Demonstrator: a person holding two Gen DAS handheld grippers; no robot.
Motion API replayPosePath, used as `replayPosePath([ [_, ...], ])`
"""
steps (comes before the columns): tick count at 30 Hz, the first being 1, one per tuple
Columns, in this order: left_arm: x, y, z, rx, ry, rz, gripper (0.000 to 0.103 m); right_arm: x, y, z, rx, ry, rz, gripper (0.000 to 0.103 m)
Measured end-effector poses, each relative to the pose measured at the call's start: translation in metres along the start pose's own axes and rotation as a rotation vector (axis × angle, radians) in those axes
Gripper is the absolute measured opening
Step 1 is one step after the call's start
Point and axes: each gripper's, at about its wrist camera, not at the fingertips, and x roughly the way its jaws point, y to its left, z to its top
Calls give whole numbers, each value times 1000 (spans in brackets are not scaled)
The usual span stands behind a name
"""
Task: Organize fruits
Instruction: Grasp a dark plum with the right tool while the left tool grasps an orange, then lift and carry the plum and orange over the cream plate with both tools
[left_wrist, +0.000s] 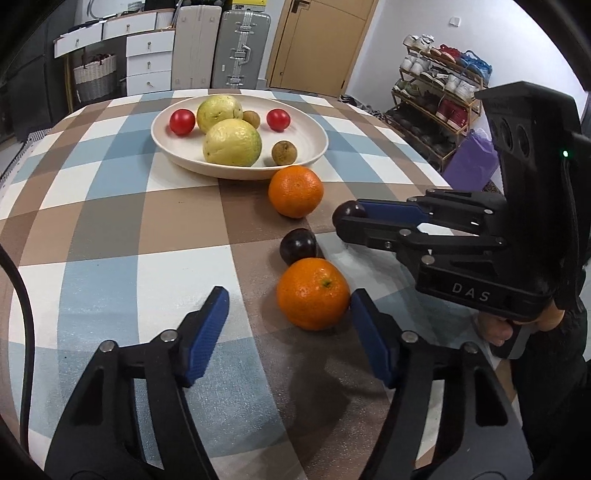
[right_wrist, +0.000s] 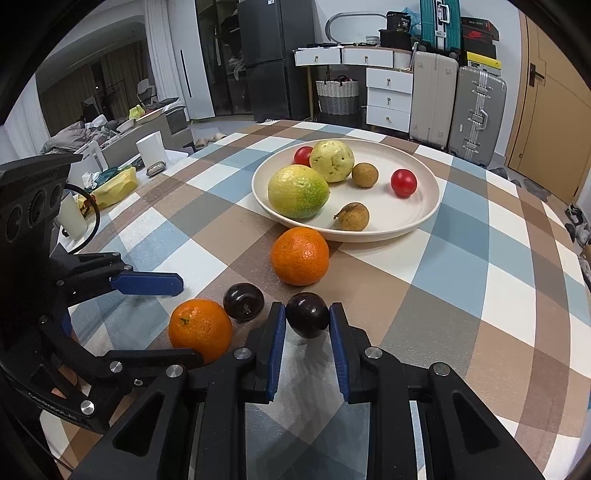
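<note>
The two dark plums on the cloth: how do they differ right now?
The nearer plum sits between the pads of the right tongs, which are shut on it; the other plum lies free on the checked tablecloth. The free plum rests beside the near orange, which sits between the open left tongs; the gripped plum stands apart from both oranges. Both are dark purple, similar in size, and outside the plate.

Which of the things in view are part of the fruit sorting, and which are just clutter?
Job:
- plate
- near orange
- far orange
- plum in right tongs
- loose plum
- left tongs

Clutter:
- suitcases
- shoe rack
- wicker basket
</note>
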Motion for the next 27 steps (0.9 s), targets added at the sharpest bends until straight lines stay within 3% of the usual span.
replayPosePath([
  [4, -1, -3, -1, 8, 0, -60, 38, 0, 0, -1, -1, 1, 2, 25],
  [14, -9, -5, -1, 15, -30, -70, 37, -2, 0, 1, 1, -20, 6, 25],
  [27, -27, 2, 3, -13, -105, -48, 37, -17, -6, 6, 41, -112, 6, 25],
])
